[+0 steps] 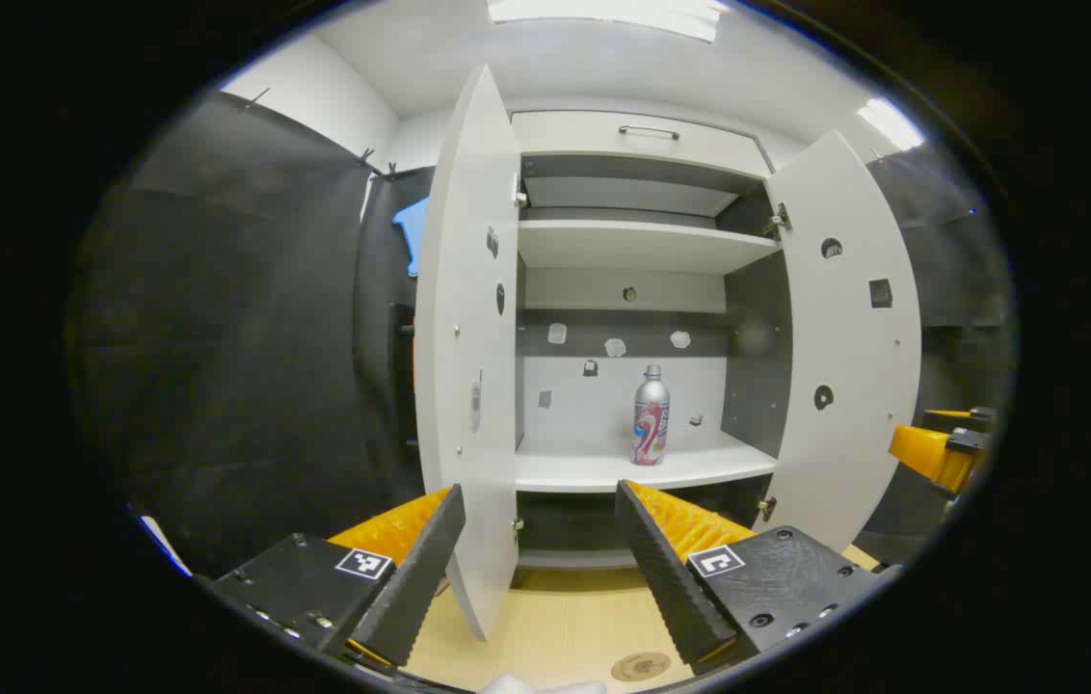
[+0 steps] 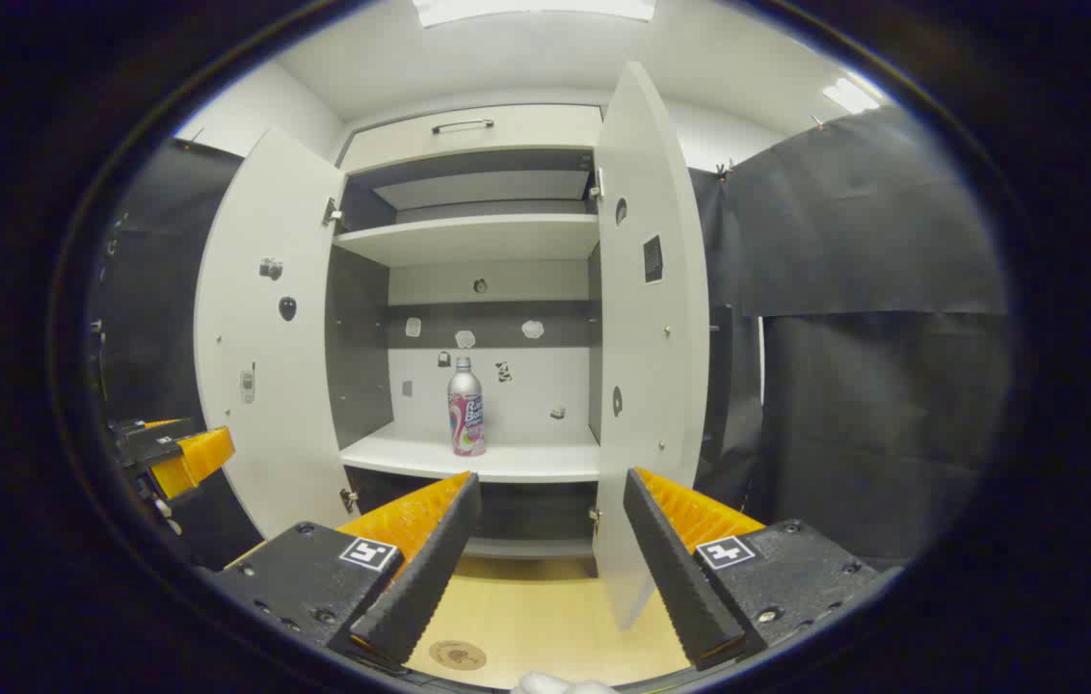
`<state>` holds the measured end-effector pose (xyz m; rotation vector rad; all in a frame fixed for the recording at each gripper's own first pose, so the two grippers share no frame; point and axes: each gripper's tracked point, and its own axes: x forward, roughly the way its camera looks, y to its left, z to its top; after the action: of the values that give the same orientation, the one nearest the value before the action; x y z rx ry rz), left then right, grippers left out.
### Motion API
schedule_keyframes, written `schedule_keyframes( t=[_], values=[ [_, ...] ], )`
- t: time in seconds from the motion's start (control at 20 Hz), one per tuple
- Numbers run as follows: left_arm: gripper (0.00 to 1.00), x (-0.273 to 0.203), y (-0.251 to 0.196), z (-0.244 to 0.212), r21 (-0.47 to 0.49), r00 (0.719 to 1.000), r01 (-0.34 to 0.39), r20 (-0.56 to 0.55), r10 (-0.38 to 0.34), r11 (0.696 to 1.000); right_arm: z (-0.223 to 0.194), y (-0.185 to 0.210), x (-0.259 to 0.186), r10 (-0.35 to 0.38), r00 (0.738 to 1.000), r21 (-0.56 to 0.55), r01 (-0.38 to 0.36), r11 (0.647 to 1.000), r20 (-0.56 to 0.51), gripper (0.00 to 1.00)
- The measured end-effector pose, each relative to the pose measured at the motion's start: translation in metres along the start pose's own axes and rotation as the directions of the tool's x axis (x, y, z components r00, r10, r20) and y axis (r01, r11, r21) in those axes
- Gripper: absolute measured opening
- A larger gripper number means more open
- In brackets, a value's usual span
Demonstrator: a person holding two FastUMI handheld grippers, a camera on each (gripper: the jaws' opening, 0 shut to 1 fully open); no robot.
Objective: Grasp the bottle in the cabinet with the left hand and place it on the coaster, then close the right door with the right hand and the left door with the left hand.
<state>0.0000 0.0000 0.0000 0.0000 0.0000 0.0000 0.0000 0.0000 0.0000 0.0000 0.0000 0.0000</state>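
The bottle (image 1: 651, 415) label's way too small to make out. Below the cabinet (image 1: 637, 465), the coaster (image 1: 640, 666) is half cut off, its print just a blur.

The left gripper (image 1: 538, 501) was held level and pointed forward, its two fingers (image 1: 411, 573) spread wide apart with nothing between them. The right gripper (image 2: 550, 492) sat in the same pose, level and facing ahead, fingers (image 2: 676, 569) parted and gripping nothing. In the left gripper view, the right gripper (image 1: 941, 448) showed at the far right edge, well apart from the left one.
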Motion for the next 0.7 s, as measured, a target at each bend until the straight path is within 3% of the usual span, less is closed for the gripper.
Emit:
schedule_keyframes(
  t=[0.1, 0.5, 0.55, 0.7],
  values=[
    [0.96, 0.004, 0.000, 0.005, 0.011, 1.000, -0.003, 0.009, 0.003, 1.000, 0.003, 0.002, 0.004, 0.001, 1.000, -0.007, -0.001, 1.000, -0.001, 0.98],
    [0.96, 0.012, -0.015, 0.012, 0.017, 0.999, 0.040, 0.017, -0.040, 0.999, 0.019, 0.007, 0.005, 0.003, 1.000, -0.009, -0.003, 1.000, 0.019, 0.98],
    [1.00, 0.014, -0.016, 0.012, 0.018, 0.999, 0.040, 0.020, -0.041, 0.999, 0.019, 0.006, 0.005, 0.002, 1.000, -0.008, -0.002, 1.000, 0.019, 0.98],
    [0.96, 0.019, -0.020, 0.010, 0.016, 0.999, 0.044, 0.014, -0.045, 0.999, 0.016, 0.002, 0.004, -0.002, 1.000, -0.001, 0.002, 1.000, 0.012, 0.98]
  ],
)
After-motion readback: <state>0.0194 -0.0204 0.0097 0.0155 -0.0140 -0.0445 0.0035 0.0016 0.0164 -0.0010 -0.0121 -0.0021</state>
